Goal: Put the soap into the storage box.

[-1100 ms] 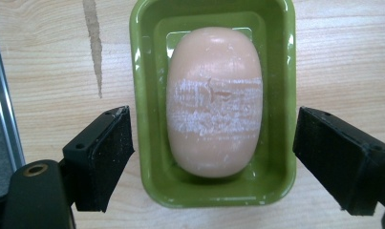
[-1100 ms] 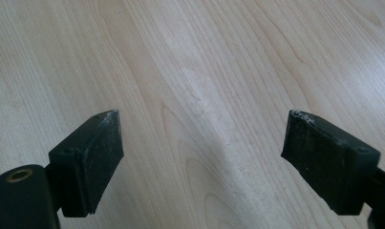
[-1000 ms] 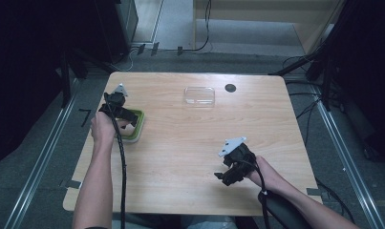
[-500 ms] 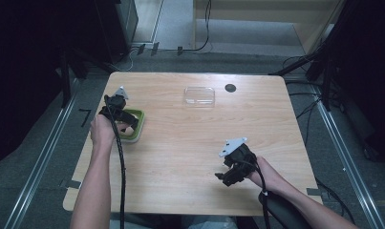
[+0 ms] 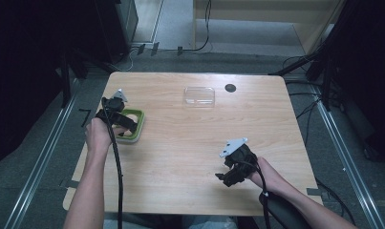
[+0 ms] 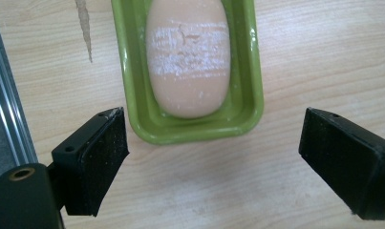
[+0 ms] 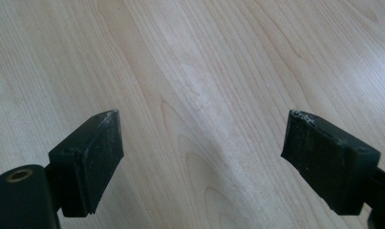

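A smooth oval peach soap bar [image 6: 187, 57], scuffed chalky white, lies in a glossy green rectangular dish [image 6: 250, 102] on the pale woodgrain worktop [image 5: 180, 152]. The left gripper [image 6: 214, 160] has just been opening its jaws, nothing between them; the right gripper [image 7: 202, 160] has its jaws apart over bare wood.

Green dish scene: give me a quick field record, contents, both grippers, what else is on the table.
dish: green dish near the table's left edge
contents: pale oval soap bar lying in it, whitish scuffed band across its top
left gripper: left gripper just short of the dish's near end, jaws just been opening, nothing between them
right gripper: right gripper over bare wood at front right, jaws apart, holding nothing
other items: clear lid at the far middle; black round spot beside it
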`<state>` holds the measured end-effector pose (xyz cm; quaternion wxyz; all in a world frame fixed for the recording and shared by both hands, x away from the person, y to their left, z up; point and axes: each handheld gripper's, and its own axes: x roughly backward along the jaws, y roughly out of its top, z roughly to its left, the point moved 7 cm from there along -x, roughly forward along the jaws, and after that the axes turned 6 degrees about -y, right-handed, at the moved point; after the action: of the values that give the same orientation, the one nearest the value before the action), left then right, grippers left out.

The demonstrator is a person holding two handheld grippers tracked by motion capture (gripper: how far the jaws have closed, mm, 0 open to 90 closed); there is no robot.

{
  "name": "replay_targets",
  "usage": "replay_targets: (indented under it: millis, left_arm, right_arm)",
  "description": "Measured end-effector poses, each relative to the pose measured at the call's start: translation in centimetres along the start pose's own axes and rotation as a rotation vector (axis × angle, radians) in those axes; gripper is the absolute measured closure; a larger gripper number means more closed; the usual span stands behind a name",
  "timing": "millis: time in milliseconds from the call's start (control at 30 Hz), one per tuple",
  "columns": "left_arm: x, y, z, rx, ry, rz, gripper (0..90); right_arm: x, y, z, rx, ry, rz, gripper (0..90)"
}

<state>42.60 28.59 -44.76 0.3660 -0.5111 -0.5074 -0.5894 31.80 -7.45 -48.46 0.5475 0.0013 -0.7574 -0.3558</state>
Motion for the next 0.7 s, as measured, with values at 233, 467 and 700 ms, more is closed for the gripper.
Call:
replay_targets:
  millis: [233, 467, 700]
  left_arm:
    - [0.6, -1.8, -0.7, -0.025, -0.003, 0.020, 9.0]
    - [0.9, -3.6, -1.3, -0.056, 0.005, 0.046, 8.0]
    - [1.1, -5.6, -2.2, -0.081, -0.008, 0.072, 7.4]
  right_arm:
    - [0.1, 0.1, 0.1, 0.008, -0.002, 0.000, 14.0]
    - [0.1, 0.1, 0.1, 0.008, -0.004, -0.004, 14.0]
    - [0.1, 0.1, 0.1, 0.005, -0.006, -0.002, 14.0]
